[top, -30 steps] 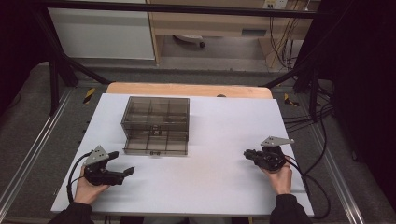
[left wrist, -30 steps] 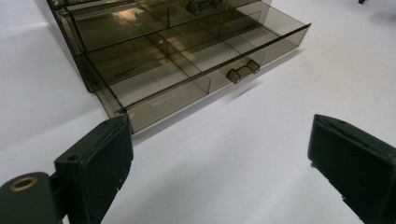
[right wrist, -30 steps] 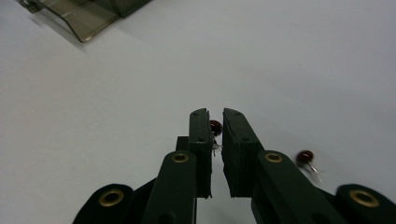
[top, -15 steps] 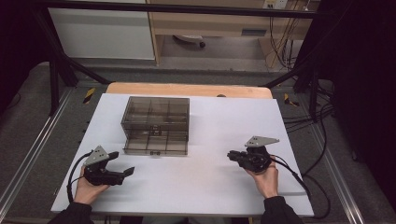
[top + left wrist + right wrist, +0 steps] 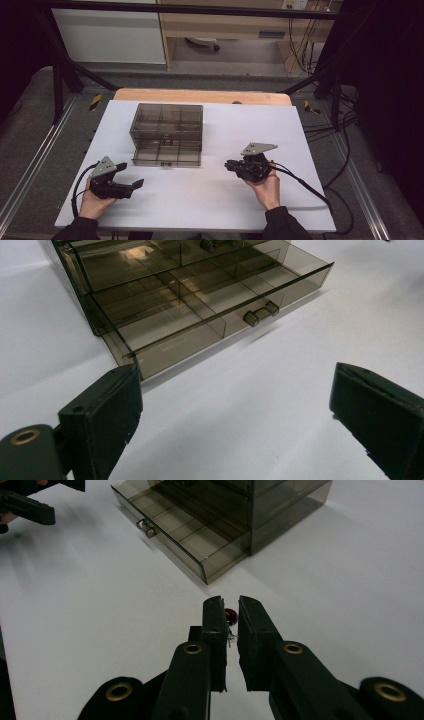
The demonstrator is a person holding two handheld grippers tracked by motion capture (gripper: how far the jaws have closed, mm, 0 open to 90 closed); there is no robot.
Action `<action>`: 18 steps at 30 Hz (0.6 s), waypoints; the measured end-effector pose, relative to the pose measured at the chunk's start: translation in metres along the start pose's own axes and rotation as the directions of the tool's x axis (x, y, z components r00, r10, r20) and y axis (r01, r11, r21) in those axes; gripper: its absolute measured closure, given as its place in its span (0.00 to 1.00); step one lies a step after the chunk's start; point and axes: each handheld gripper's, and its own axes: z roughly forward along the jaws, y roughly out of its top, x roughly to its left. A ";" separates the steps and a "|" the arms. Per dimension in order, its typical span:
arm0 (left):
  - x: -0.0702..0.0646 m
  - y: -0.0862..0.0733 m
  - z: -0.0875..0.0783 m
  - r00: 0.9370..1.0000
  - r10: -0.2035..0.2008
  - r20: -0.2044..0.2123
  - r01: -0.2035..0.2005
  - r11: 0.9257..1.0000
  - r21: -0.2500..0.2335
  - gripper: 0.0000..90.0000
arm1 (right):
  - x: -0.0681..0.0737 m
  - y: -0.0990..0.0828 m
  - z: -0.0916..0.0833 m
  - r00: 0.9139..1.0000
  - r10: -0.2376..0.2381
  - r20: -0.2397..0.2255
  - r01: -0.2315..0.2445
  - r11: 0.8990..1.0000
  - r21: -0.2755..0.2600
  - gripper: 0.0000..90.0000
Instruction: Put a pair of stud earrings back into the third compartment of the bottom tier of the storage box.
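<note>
One open drawer (image 5: 172,535) – right tongs (image 5: 230,615) nearby.

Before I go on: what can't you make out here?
- Small red item in the right hand-held gripper: mostly hidden between the jaws, too small to identify.
- Upper drawer contents: cut off by the left gripper view's top edge.
- Organizer compartments, high view: tinted, too small.

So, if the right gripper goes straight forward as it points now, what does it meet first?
Probably the open bottom drawer of the smoky plastic organizer: the right gripper, shut on a small dark-red object, aims at the drawer's near corner. Bare white table lies between; depth is hard to judge.
</note>
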 end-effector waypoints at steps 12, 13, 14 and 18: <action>0.000 -0.001 0.000 1.000 0.000 -0.001 0.000 1.000 0.003 0.07 | 0.017 0.022 0.034 1.000 -0.014 -0.023 0.014 1.000 0.006 0.92; 0.000 -0.001 0.000 1.000 0.002 -0.002 -0.002 1.000 0.005 0.07 | 0.018 0.023 0.037 1.000 -0.011 -0.026 0.011 1.000 0.005 0.92; 0.000 -0.001 0.000 1.000 0.002 -0.002 -0.002 1.000 0.006 0.07 | 0.019 0.024 0.040 1.000 -0.010 -0.027 0.011 1.000 0.005 0.92; 0.000 -0.001 0.000 1.000 0.003 -0.002 -0.003 1.000 0.006 0.07 | 0.021 0.030 0.053 1.000 -0.006 -0.024 0.006 1.000 0.004 0.92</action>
